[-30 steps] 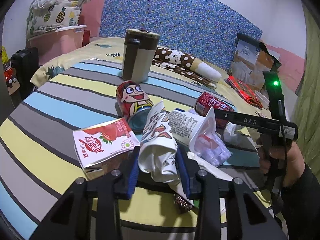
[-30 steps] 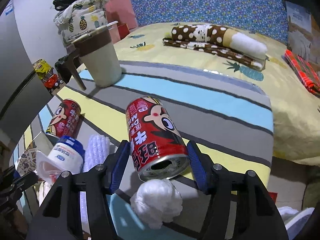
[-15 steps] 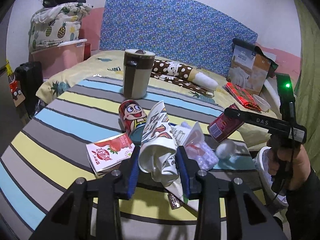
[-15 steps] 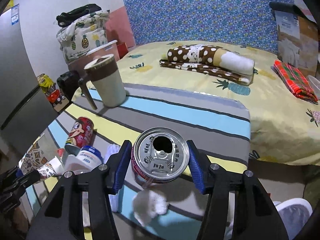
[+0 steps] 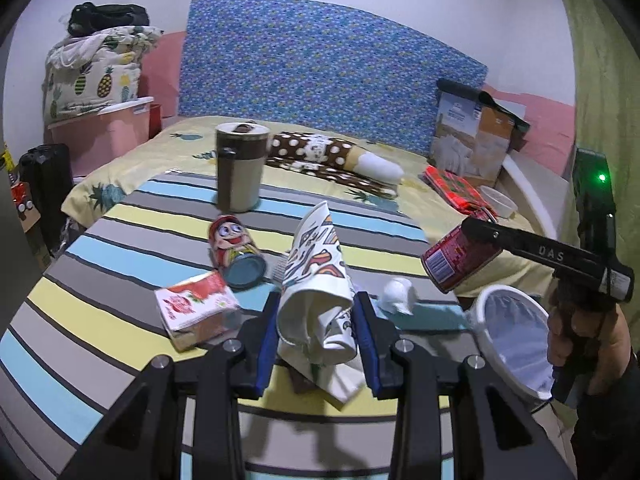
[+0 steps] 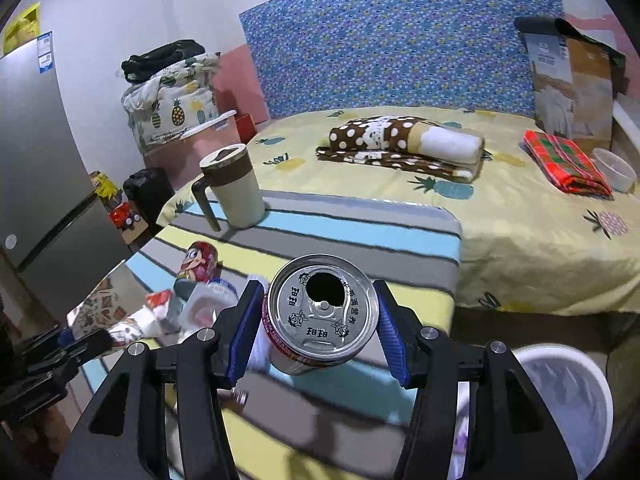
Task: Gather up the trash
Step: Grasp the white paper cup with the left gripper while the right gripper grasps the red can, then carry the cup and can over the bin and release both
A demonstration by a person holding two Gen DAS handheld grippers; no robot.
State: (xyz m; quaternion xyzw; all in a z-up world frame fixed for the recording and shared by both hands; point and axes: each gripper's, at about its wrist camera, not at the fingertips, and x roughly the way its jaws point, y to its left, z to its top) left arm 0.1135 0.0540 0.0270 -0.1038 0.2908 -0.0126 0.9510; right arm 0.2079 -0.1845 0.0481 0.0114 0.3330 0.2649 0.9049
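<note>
striped counter (image 5: pixel 120 248) near a bed: left tongs (image 5: pixel 318 330) pinching a crumpled paper cup (image 5: pixel 316 304), right tongs (image 6: pixel 318 330) pinching a red drink can (image 6: pixel 320 316).

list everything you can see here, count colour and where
striped table: 1, grey, blue, yellow, foreground
red can: 1, held in right tool, near bin
crumpled paper cup: 1, white printed, held in left tool
cartoon can: 1, red, lying on table
carton: 1, red and white, on table
tissue wad: 1, white, on table
mug: 1, beige and brown, table's far edge
bin: 1, white, beside table
bed: 1, yellow, behind table
folded blanket: 1, brown spotted, on bed
left tool: black, blue pads
right tool: black, blue pads
hand: 1, gripping right tool
</note>
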